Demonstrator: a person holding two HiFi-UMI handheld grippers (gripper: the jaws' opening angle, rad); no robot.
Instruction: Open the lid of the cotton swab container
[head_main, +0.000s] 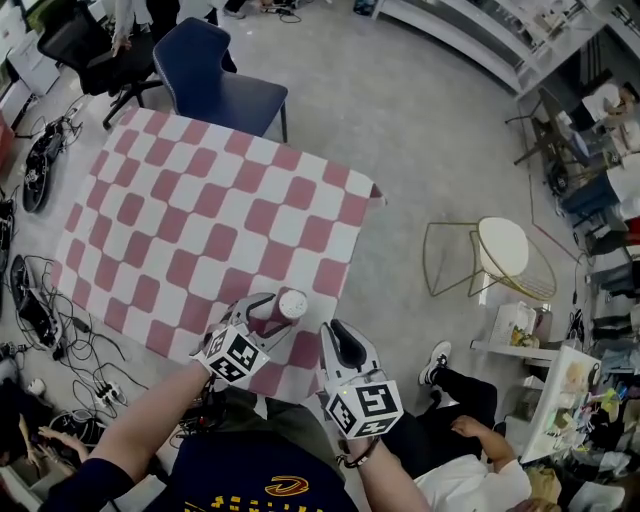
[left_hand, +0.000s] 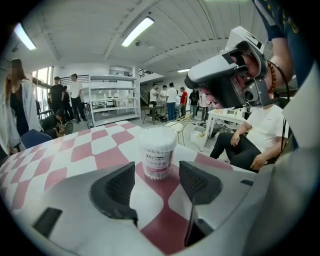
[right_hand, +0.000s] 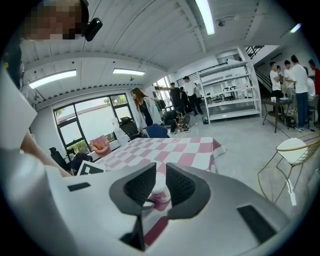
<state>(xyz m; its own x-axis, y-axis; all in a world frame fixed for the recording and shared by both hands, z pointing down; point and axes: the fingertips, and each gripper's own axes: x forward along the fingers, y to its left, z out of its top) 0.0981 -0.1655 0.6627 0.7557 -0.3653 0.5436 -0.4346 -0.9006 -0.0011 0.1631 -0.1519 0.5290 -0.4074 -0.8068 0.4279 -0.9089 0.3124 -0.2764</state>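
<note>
The cotton swab container (head_main: 290, 303) is a small clear tub with a white lid and a pink label. It stands upright near the front edge of the red-and-white checked table (head_main: 200, 220). My left gripper (head_main: 265, 310) is open and low over the cloth. In its own view the container (left_hand: 158, 152) stands just beyond the left gripper (left_hand: 157, 182), in line with the gap and untouched. My right gripper (head_main: 338, 332) hovers to the container's right, off the table edge. In its view the right gripper (right_hand: 160, 172) shows a narrow empty gap, with the container (right_hand: 160, 194) seen beyond it.
A blue chair (head_main: 215, 75) stands at the table's far side. A gold wire stool (head_main: 500, 255) sits on the floor to the right. A seated person (head_main: 470, 420) is close by at the lower right. Cables (head_main: 40, 310) lie on the floor to the left.
</note>
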